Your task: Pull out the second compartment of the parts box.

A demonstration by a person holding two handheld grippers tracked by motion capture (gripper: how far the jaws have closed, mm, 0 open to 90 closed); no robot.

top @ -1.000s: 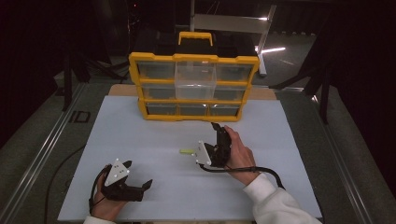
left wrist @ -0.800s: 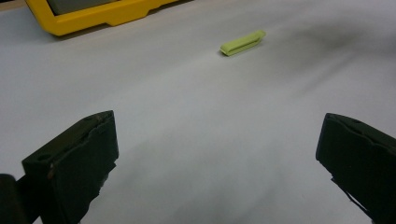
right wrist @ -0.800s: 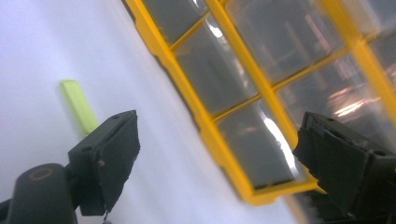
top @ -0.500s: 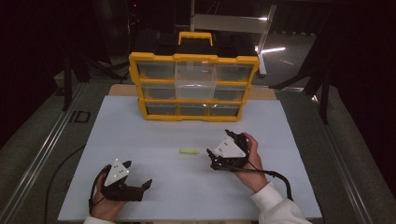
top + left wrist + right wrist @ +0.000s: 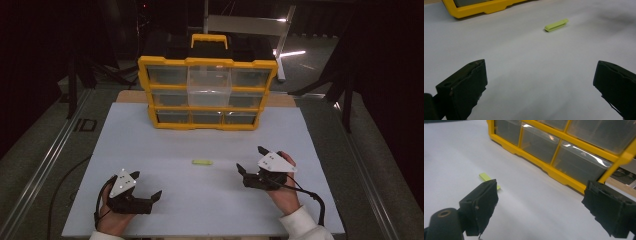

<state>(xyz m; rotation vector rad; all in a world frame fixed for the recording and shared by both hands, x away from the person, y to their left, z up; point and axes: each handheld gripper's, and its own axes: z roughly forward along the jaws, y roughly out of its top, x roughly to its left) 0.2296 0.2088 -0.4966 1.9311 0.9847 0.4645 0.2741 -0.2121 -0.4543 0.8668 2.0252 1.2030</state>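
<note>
A small light-green flat piece (image 5: 202,162) lies alone on the white table (image 5: 200,140), with nothing touching it. My right gripper (image 5: 250,159) rests to the right of it, open and empty, jaws turned toward the piece and the organizer. In the right gripper view the piece (image 5: 485,177) is partly hidden behind the left jaw of my gripper (image 5: 541,188). My left gripper (image 5: 147,185) sits near the front left, open and empty. In the left gripper view its jaws (image 5: 540,67) stand wide apart, and the piece (image 5: 556,25) lies well ahead on the table.
A yellow drawer organizer (image 5: 207,92) with clear drawers and a black-and-yellow handle stands at the back middle of the table. Its base (image 5: 484,7) and lower drawers (image 5: 554,155) show in the gripper views. Cables trail from both grippers toward the front edge.
My right gripper has drawn back from beside the green piece, to the right and toward the front edge, turning as it went. The piece and the left gripper stay where they were.
</note>
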